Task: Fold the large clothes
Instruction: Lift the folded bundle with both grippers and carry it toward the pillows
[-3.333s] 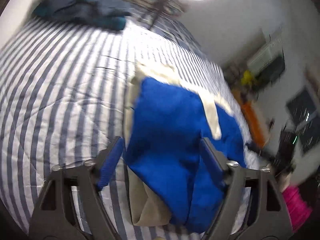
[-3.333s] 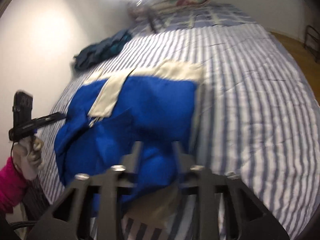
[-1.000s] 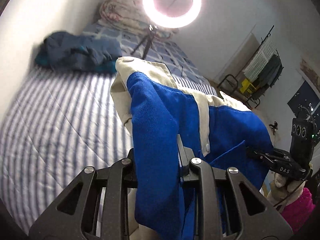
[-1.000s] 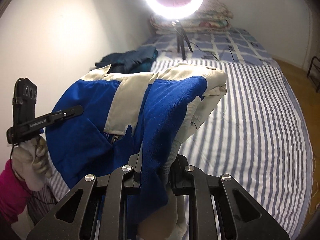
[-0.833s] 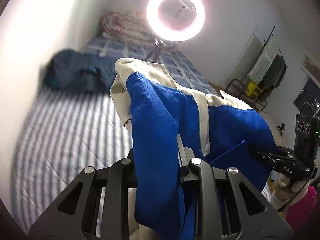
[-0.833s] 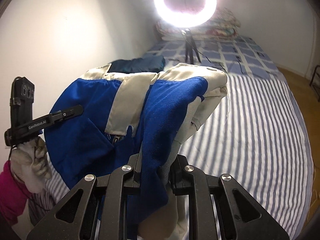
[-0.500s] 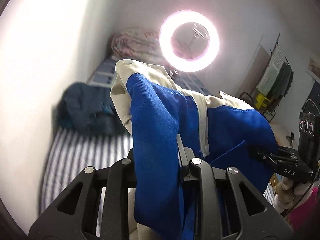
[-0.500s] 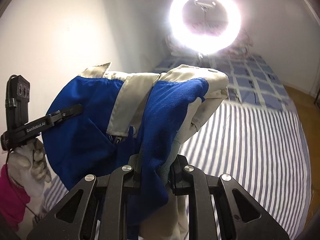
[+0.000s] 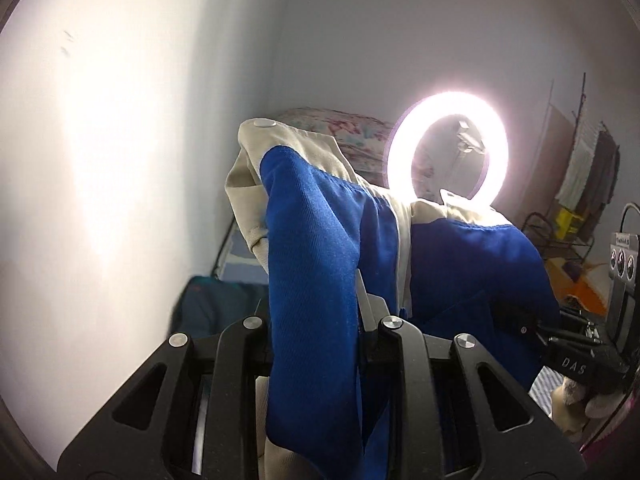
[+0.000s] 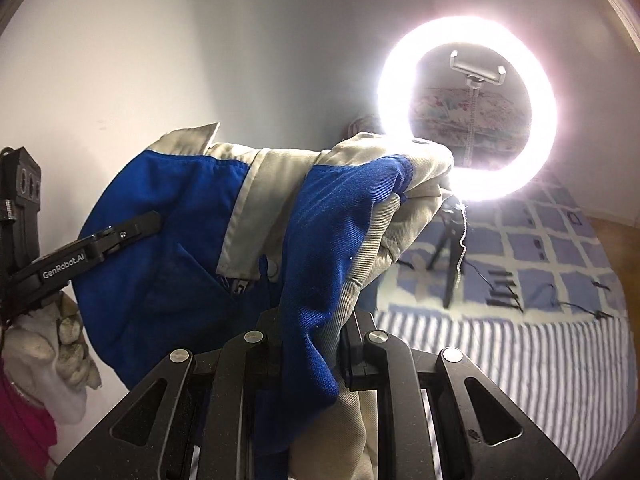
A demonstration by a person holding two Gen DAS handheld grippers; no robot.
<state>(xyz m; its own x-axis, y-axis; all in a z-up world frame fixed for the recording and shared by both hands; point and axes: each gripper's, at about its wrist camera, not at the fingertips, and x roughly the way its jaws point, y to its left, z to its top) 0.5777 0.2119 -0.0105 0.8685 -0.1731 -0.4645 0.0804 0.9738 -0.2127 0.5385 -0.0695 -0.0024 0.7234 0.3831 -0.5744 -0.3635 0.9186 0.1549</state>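
A blue and cream jacket (image 9: 316, 280) hangs in the air between both grippers; it also fills the right wrist view (image 10: 320, 240). My left gripper (image 9: 320, 320) is shut on one blue edge of it, and shows at the left of the right wrist view (image 10: 116, 236). My right gripper (image 10: 308, 332) is shut on the other blue and cream edge, and shows at the right of the left wrist view (image 9: 560, 340). The cloth drapes over both sets of fingers and hides the pads.
A striped bed (image 10: 520, 360) lies below at the right. A lit ring light (image 10: 466, 108) on a tripod (image 10: 452, 256) stands on it before folded quilts (image 10: 460, 116). A dark blue garment (image 9: 216, 304) lies by the white wall. A clothes rack (image 9: 592, 168) stands far right.
Both grippers have lifted the jacket higher and tilted upward. The bed has dropped out of most of the view, and the wall and ring light now fill it.
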